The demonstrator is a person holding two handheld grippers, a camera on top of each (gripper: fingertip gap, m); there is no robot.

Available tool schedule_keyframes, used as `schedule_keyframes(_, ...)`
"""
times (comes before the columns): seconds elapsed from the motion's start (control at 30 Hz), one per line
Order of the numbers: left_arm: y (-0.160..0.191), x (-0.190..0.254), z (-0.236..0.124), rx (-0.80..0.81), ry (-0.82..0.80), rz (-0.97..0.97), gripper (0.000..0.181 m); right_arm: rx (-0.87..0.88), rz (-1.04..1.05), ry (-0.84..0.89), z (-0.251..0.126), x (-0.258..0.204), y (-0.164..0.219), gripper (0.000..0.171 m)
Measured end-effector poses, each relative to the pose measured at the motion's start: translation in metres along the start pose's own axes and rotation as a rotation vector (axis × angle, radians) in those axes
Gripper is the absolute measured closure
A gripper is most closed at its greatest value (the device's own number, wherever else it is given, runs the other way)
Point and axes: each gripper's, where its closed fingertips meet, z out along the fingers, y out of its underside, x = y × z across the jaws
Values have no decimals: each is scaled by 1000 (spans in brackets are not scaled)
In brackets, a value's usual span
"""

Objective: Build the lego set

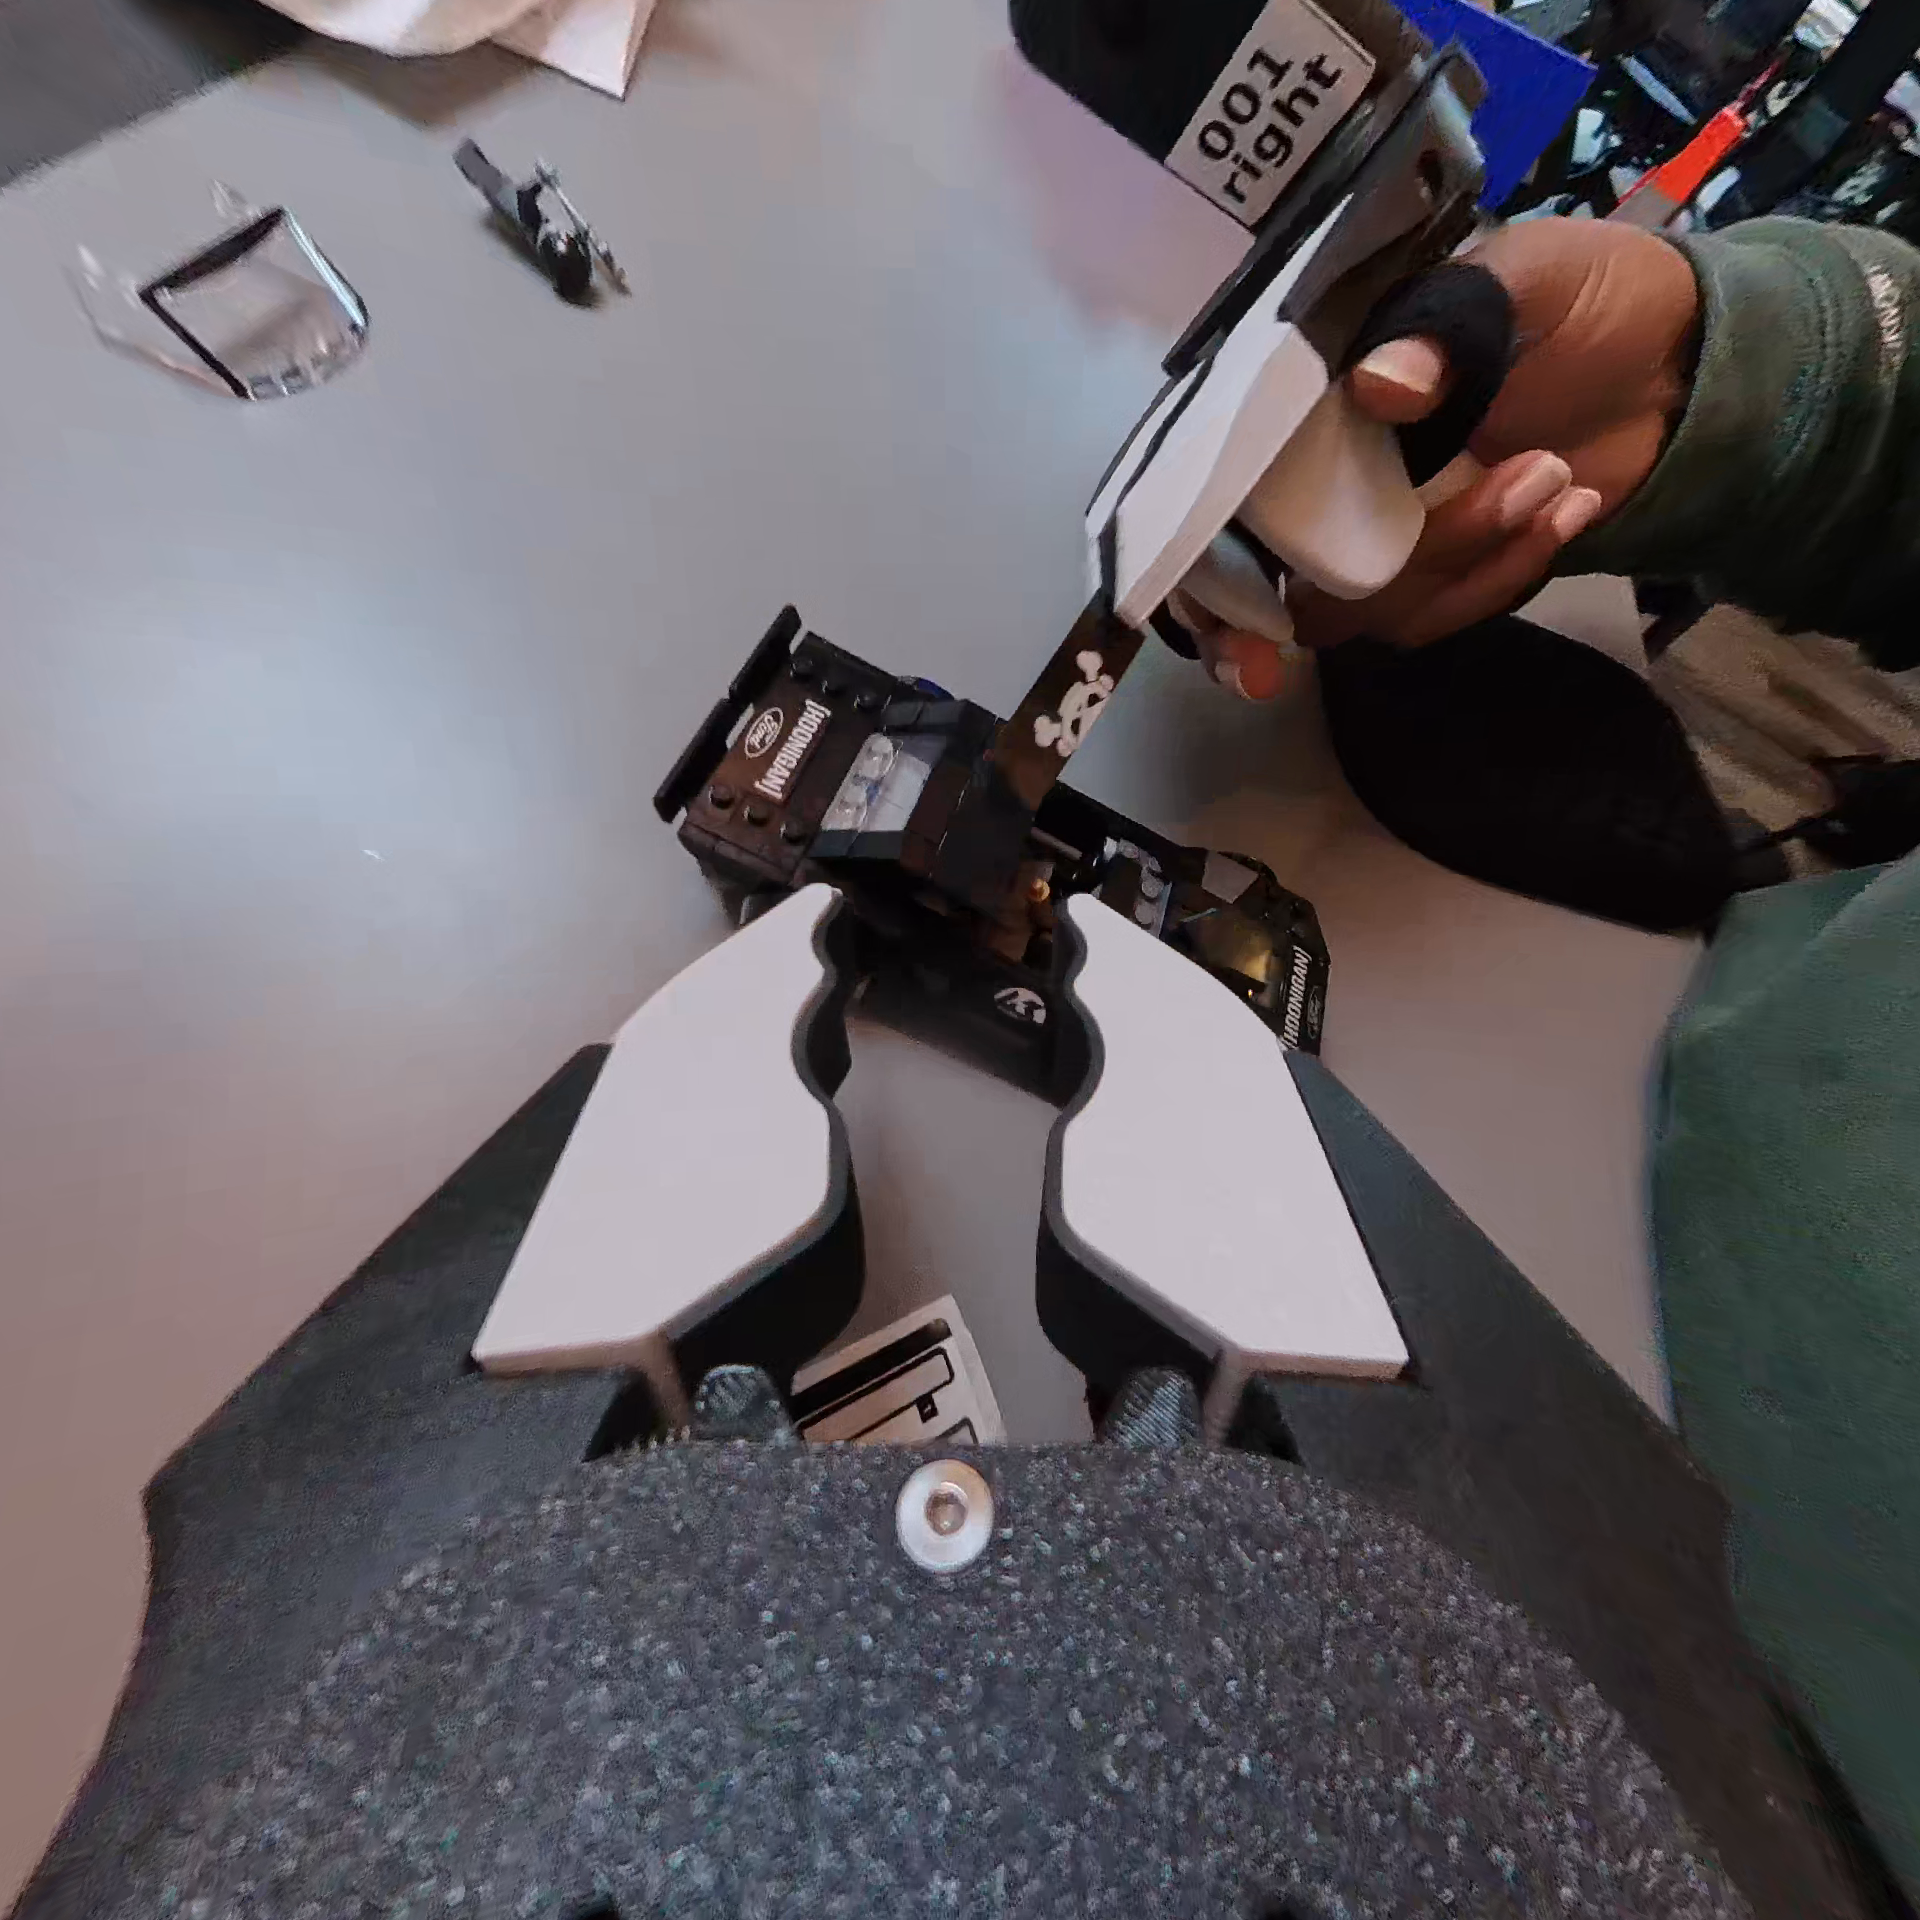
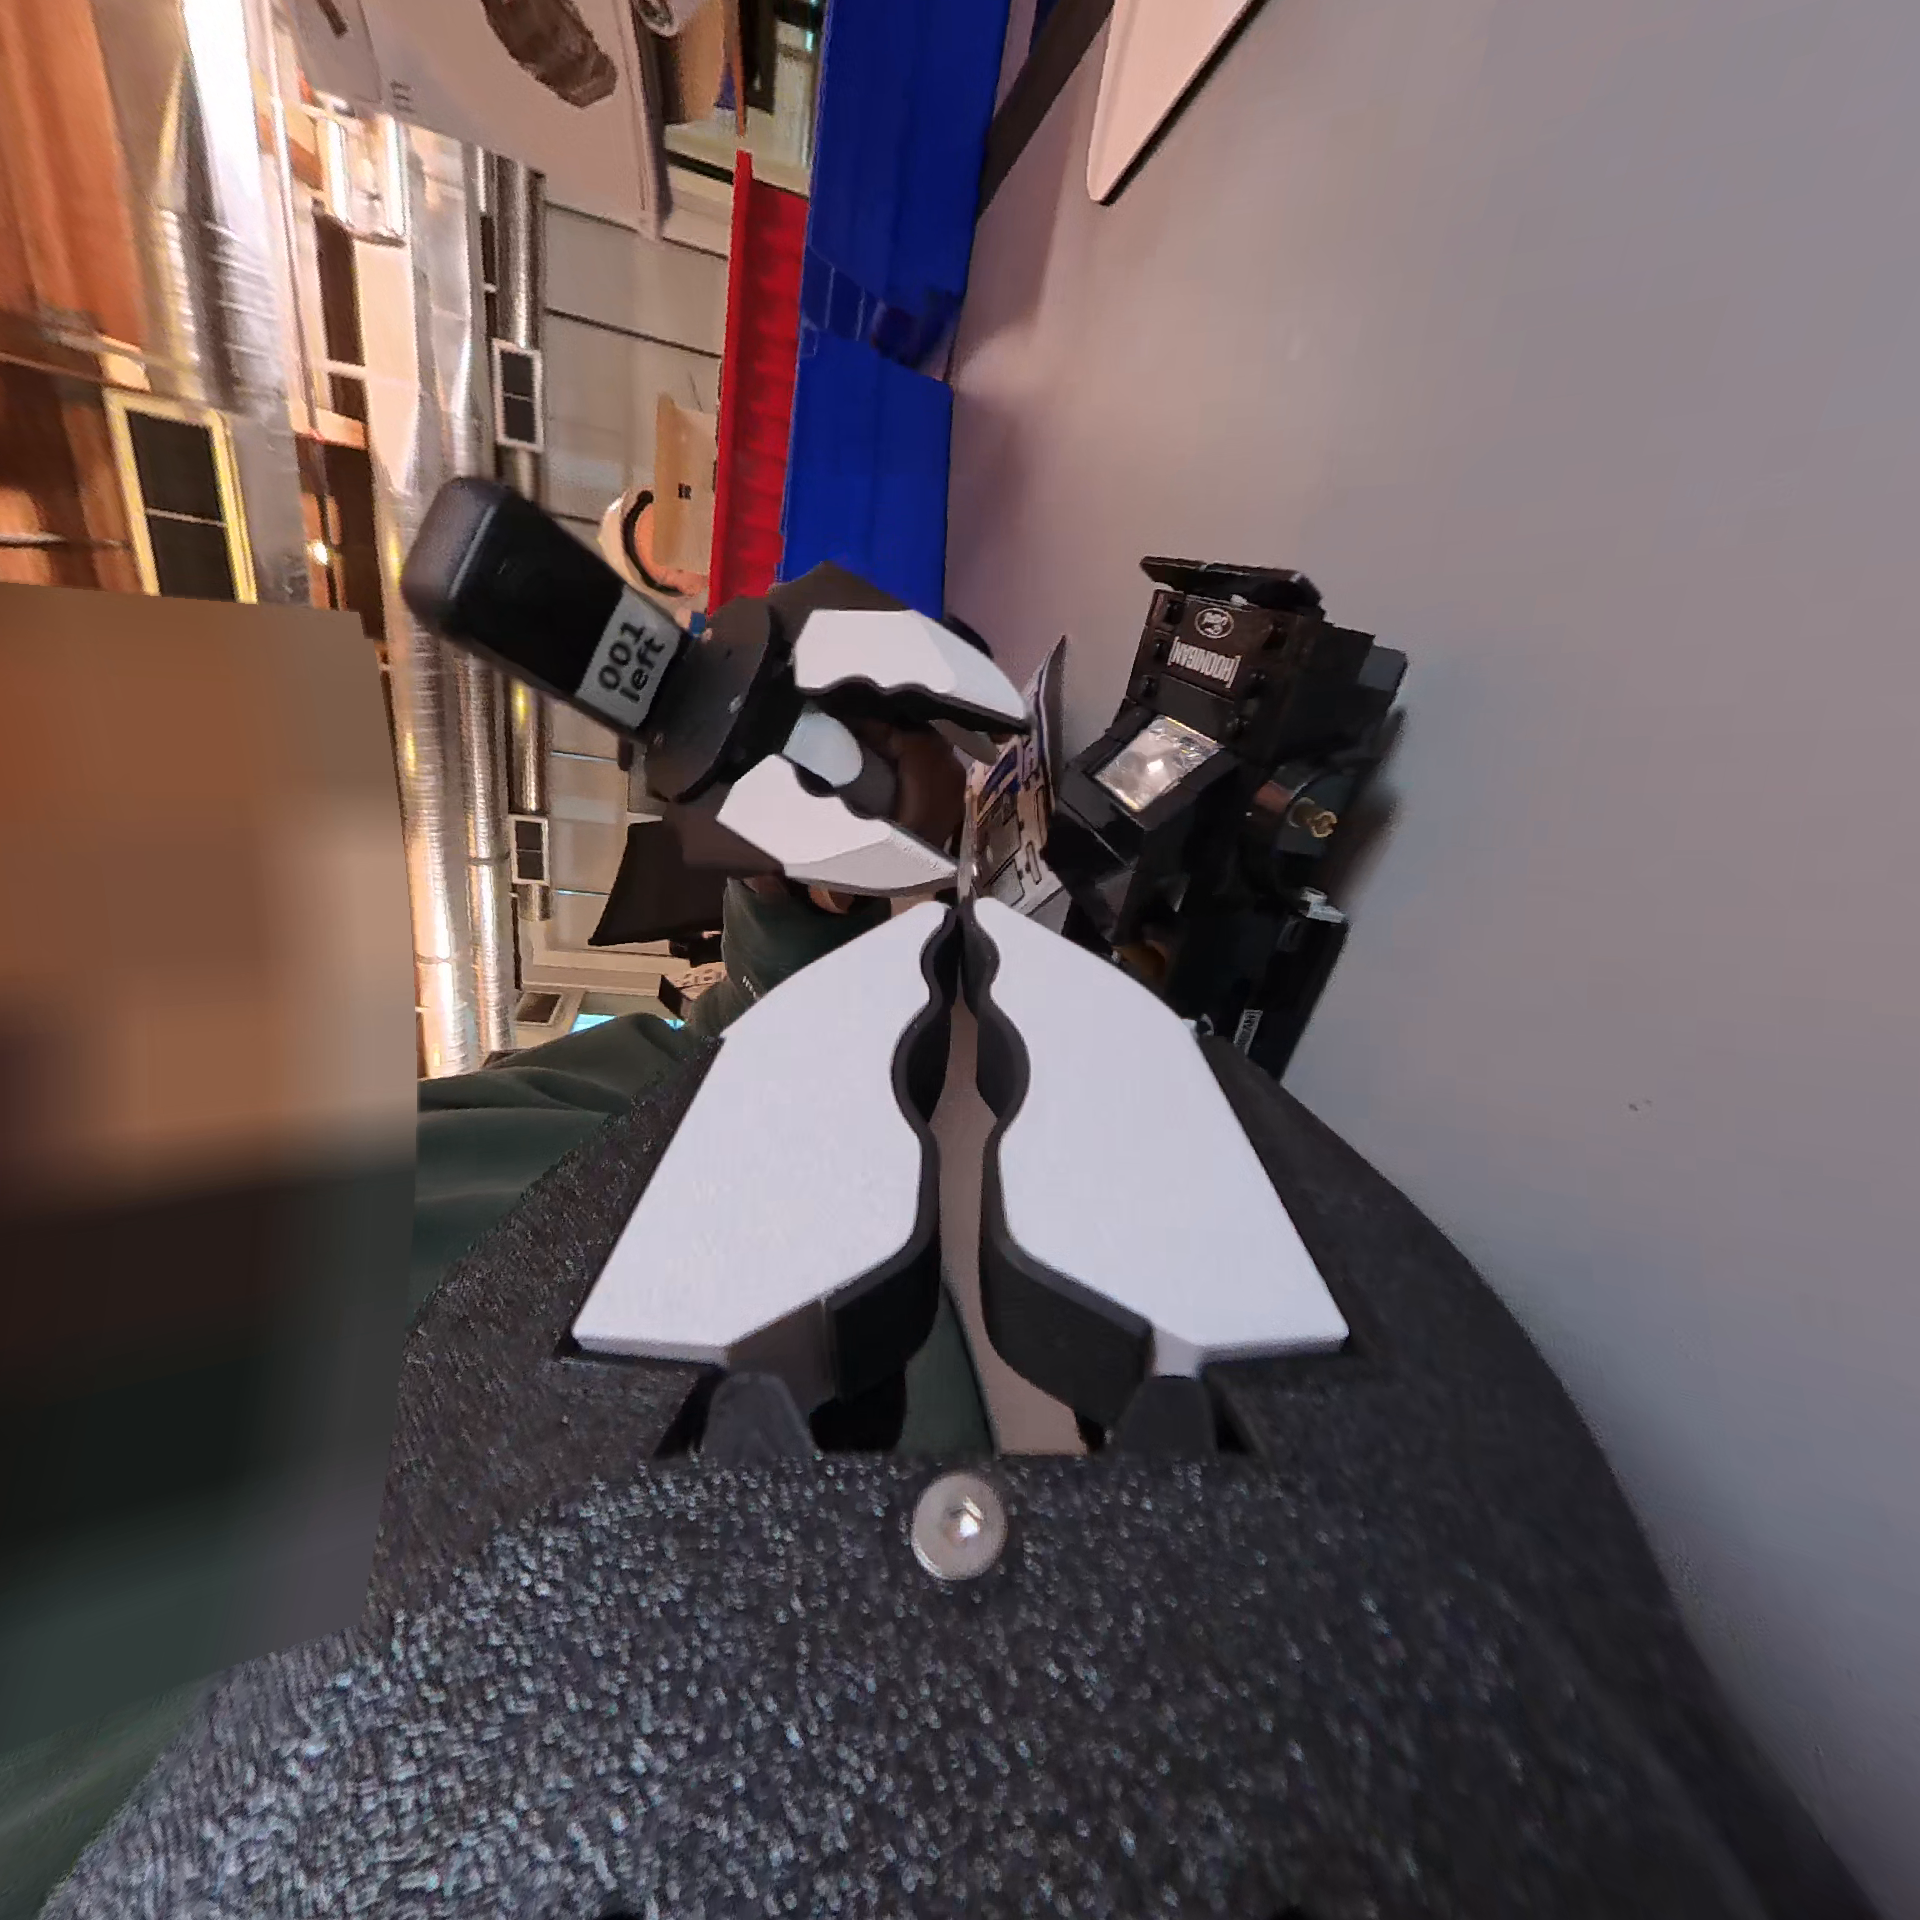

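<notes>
Lego car (image 1: 883, 790), black, desk centre: light, brittle; to be gripped by chassis. Left tool (image 1: 951, 935) gapes, empty, at 6 o'clock; right tool (image 1: 1117, 603) is pinched on skull-printed plate (image 1: 1070, 717).

The left wrist view looks down steeply, close over the grey counter (image 1: 436, 644), past its own claw (image 1: 951, 914). The right wrist view is rolled sideways, skimming low along the counter (image 2: 1558, 727). Both share the black lego car (image 1: 831, 790) (image 2: 1226, 748), and each catches the other claw.

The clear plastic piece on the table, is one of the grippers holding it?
No, the clear plastic piece lies alone on the grey table, far from both grippers.
</notes>
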Motion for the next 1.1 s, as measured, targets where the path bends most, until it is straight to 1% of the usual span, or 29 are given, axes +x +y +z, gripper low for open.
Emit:
schedule_keyframes(0.17, 5, -1, 5, -17, -96, 114, 145, -26, 51, 7, 5, 8, 4, 171)
schedule_keyframes(0.37, 9, -1, 10, -33, -141, 160, 145, -38, 75, 8, 7, 10, 6, 171)
schedule_keyframes(1.1, 10, -2, 16, -33, -155, 185, 149, -53, 113, 18, 12, 16, 5, 171)
